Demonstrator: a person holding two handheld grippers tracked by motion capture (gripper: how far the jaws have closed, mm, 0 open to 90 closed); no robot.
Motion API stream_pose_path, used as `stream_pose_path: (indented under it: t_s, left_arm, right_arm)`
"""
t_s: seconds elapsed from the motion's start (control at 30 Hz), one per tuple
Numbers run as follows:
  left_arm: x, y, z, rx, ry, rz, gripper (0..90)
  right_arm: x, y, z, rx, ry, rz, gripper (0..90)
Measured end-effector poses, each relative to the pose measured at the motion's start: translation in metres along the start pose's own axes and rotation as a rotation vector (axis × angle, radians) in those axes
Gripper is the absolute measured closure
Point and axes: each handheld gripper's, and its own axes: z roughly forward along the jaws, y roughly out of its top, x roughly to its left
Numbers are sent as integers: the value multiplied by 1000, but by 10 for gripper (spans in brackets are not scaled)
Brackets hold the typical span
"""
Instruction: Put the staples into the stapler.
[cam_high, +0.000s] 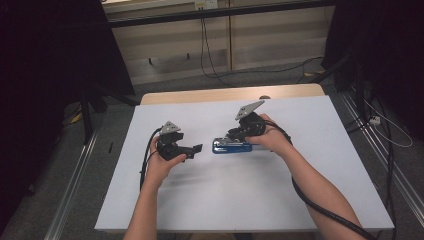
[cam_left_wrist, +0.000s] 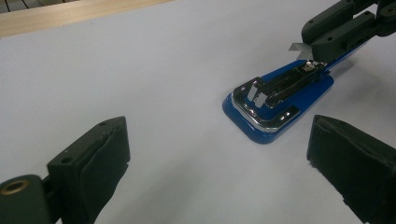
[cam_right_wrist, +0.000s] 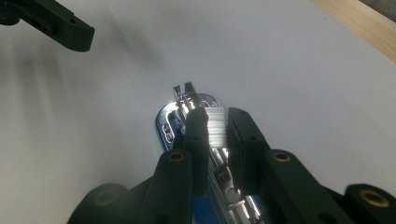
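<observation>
- Stapler (cam_high: 231, 146) lies flat on the white table (cam_high: 250, 200), mid-table, just in front of the right hand (cam_high: 272, 139).
- Long axis runs left–right in the high view. Blue base + chrome front end (cam_left_wrist: 254, 109) point toward the left gripper (cam_high: 192, 149); rear end sits under the right gripper (cam_high: 235, 136).
- Right gripper: clenched, jaws nearly together on a small block of staples (cam_right_wrist: 215, 126) held right over the stapler's open track. Staples grasped, pads on both sides, as seen in the right gripper view.
- Left gripper: released, jaws wide apart w/ nothing between them. It hovers just left of the stapler, apart from it, aimed at the chrome end.
- Key relation, my read: staples must line up w/ the track along the stapler's long axis. Right gripper is already on that line; the left is nearer the free front end, so it's the one placed to steady the base.
- Hard to tell: whether the staples already touch the track or hang just above it — right jaws cover the contact spot.
- Rear of stapler + hinge are hidden by the right gripper in the high view and cut off at the bottom of the right gripper view.
- Stapler's top arm: can't make out how it stands; the left gripper view shows dark metal parts on the base, detail too small.
</observation>
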Motion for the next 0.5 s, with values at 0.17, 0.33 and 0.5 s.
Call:
stream_pose_path:
  t_s: [0.17, 0.33, 0.5]
  left_arm:
    - [0, 0, 0, -1, -1, 0, 61]
    - [0, 0, -1, -4, 0, 0, 61]
    - [1, 0, -1, -5, -2, -2, 61]
  right_arm:
    - [1, 3, 2, 4, 13, -17, 795]
    - [2, 7, 5, 6, 32, -41, 795]
    - [1, 9, 7, 3, 44, -48, 795]
